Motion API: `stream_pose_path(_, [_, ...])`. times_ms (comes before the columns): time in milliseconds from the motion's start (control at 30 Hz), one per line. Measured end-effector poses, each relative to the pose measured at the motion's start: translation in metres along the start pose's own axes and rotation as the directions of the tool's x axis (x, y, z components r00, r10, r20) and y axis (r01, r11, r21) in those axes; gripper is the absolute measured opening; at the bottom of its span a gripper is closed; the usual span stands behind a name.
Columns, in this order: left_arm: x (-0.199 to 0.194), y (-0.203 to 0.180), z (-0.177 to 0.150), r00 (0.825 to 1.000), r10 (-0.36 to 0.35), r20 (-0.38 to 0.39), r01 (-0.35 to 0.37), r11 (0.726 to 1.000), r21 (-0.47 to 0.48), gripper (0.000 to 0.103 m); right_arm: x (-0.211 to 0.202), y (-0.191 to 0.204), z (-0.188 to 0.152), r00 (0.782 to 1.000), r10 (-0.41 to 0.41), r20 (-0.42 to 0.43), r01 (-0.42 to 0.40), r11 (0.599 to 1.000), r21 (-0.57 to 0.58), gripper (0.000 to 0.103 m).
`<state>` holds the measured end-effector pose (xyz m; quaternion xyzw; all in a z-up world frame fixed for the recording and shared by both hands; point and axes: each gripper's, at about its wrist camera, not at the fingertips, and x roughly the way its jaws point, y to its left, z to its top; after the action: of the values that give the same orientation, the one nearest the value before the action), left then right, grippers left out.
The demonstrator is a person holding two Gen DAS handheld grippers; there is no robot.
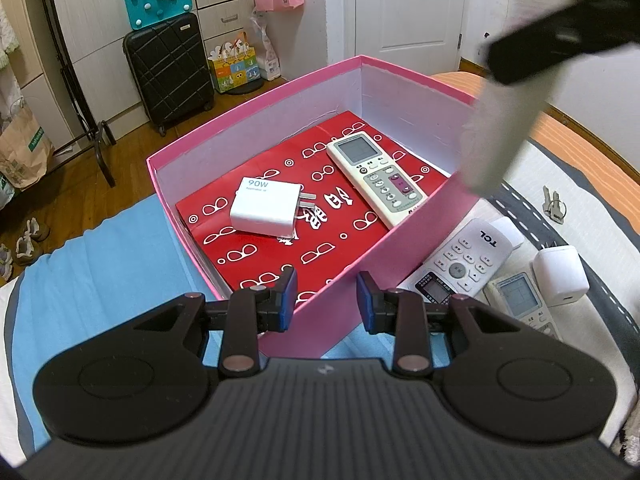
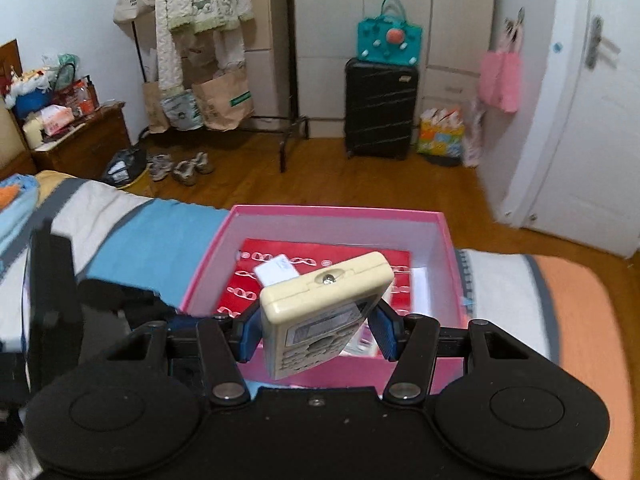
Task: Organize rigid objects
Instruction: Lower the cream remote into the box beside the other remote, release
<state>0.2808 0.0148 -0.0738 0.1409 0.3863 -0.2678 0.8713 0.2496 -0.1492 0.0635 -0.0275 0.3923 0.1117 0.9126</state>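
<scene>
A pink box sits on the bed, lined with a red printed bag. Inside it lie a white remote and a white 90W charger. My left gripper is closed on the box's near wall by the corner. My right gripper is shut on a cream remote, tilted above the box. In the left wrist view that remote hangs blurred over the box's right side under the right gripper. Outside the box lie a TCL remote, a second remote, a white cube charger and keys.
The bed has blue, white and orange bedding, and its far edge drops to a wooden floor. Beyond stand a black suitcase, a clothes rack, shoes and a white door.
</scene>
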Motion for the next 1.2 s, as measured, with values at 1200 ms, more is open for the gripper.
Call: stream_pose_path(1200, [0.004, 0.012, 0.000, 0.999, -0.042, 0.008, 0.042, 0.998, -0.044, 0.031, 0.085, -0.031, 0.017, 0.995, 0.094, -0.041, -0.089, 0.991, 0.103, 0.068])
